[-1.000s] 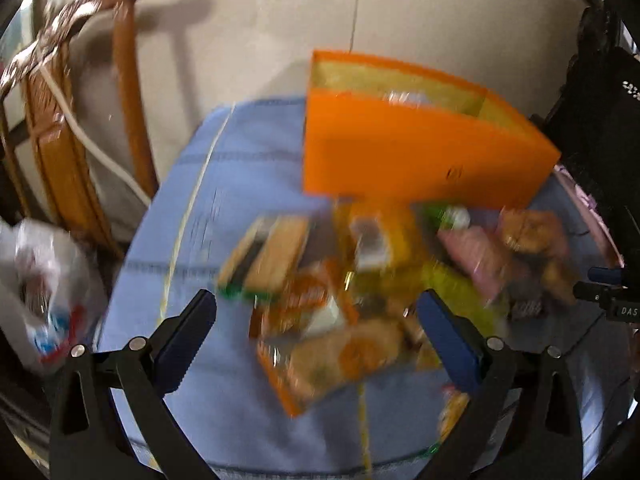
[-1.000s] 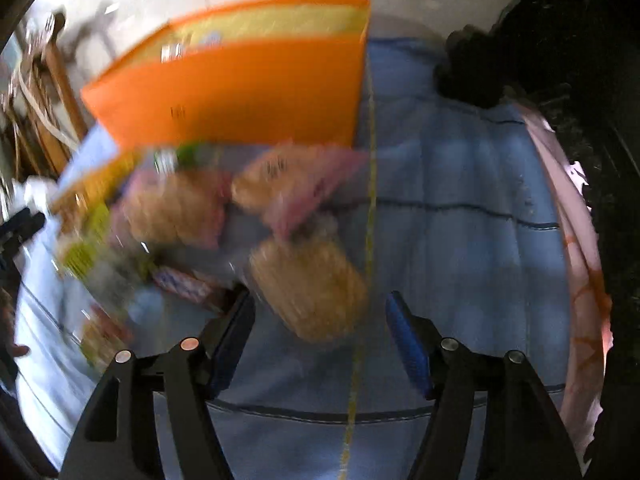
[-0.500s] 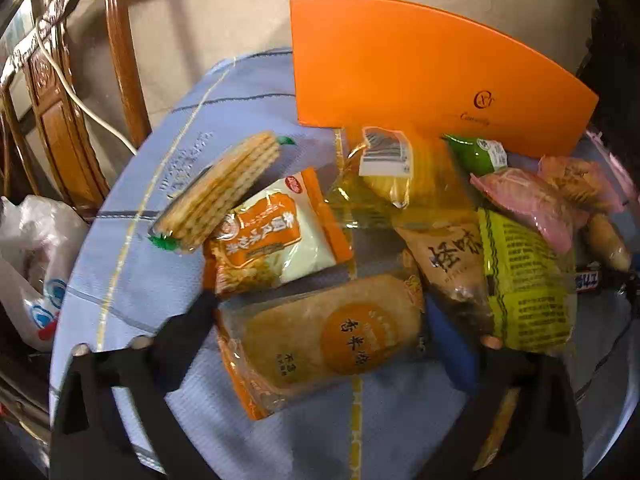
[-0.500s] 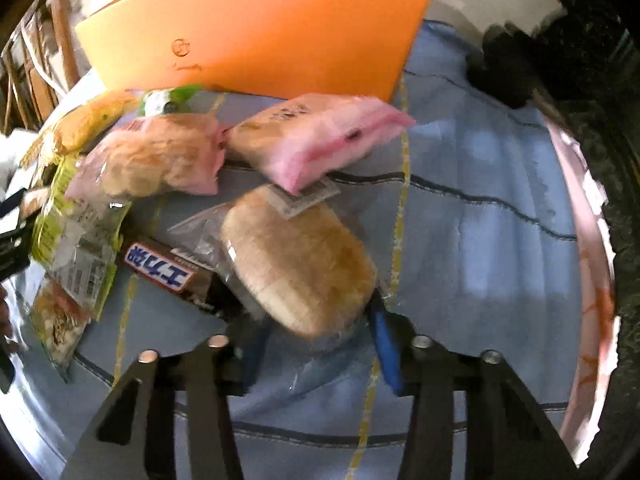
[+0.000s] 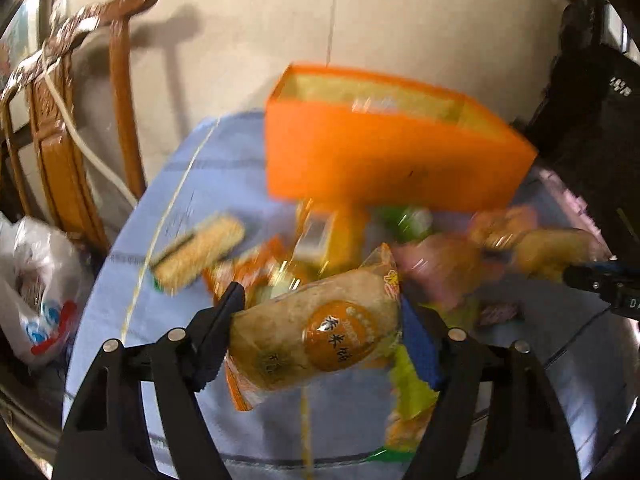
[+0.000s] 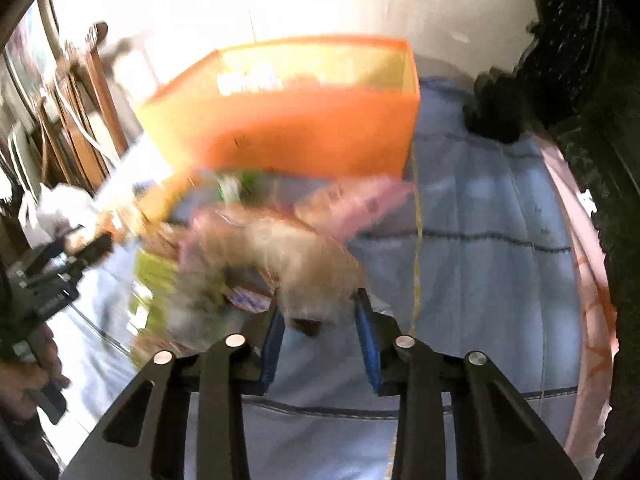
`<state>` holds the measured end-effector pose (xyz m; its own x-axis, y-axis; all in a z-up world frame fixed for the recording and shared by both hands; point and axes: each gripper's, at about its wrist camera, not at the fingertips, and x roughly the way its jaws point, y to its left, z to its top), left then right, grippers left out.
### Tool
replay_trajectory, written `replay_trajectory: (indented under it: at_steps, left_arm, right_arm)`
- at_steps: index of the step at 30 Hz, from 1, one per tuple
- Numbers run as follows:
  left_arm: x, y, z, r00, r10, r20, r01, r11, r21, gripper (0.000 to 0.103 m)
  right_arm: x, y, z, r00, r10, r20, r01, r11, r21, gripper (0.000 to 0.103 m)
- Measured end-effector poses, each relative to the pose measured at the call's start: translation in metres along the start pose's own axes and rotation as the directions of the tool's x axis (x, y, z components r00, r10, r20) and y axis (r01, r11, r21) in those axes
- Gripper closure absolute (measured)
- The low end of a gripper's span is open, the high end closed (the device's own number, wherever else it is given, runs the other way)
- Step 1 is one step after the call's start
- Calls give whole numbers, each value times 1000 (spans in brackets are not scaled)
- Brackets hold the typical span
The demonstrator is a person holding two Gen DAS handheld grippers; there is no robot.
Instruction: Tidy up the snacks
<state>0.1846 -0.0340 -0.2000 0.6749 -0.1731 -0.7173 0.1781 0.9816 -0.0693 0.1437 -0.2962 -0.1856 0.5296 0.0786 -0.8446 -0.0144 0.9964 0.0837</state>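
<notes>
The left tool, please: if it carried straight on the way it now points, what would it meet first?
Probably the snack pile on the table, just short of the orange box; its closing jaws already carry a rice cake packet. Blur leaves depth uncertain.

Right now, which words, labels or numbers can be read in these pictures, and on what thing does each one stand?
"香米饼", probably: orange circle on the cracker packet.
"DA", cut off: on the right gripper, whose jaws are closing around a bread packet.
Orange box logo, other packets: too blurred.
</notes>
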Motion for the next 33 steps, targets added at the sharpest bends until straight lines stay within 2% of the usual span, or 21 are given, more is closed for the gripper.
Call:
replay_trajectory:
  at_steps: [5,6,8,10,13,14,25,27,29,30,31,32,33]
  left_arm:
    - [-17,-15,41,998,-18,56,16,999,31,31]
    - [-20,-16,49,998,-17,65,15,999,35,31]
    - [-23,-14,60,998,-16,67,14,999,31,30]
    - [-28,-12,64,997,-16,75,15,1000,23,30]
    - [-35,-10,66,996,-32,81,30,999,20,30]
    - [-36,-11,68,996,-34,80,32,999,28,30]
    - [-54,-24,109,987,-66,148,60,997,43,30]
    - [-56,-26,116,986,-71,154,64,997,51,30]
    - [-55,-28,118,986,-71,152,64,997,52,30]
    - [-54,-28,117,987,-72,146,65,996,55,30]
    - [-52,-27,116,987,-72,142,65,996,57,30]
    - [-51,-27,112,988,-71,136,63,996,58,30]
    - [-48,-26,109,990,-68,125,61,996,59,30]
  right_arm:
    - [-27,16,35,997,16,73,-15,1000,-23,77]
    - [-29,18,41,997,13,72,-11,1000,-26,77]
    - [-19,15,50,1000,23,10,-23,1000,-11,77]
    - [-19,13,48,1000,9,11,-9,1000,3,79]
    - [-23,11,42,999,33,42,-34,999,23,87]
    - [-27,11,42,998,43,56,-44,999,28,98]
    - [-79,20,84,979,80,187,-81,997,2,103]
    - [-81,17,89,979,90,181,-92,996,4,103]
    - [-68,10,90,987,130,97,-133,991,30,101]
    - [-63,6,86,988,124,90,-128,991,46,96]
    - [-53,-2,78,991,109,80,-114,991,66,65]
    - [-45,-5,71,995,69,65,-75,994,81,29]
    - [-34,-9,62,998,16,53,-20,996,92,24]
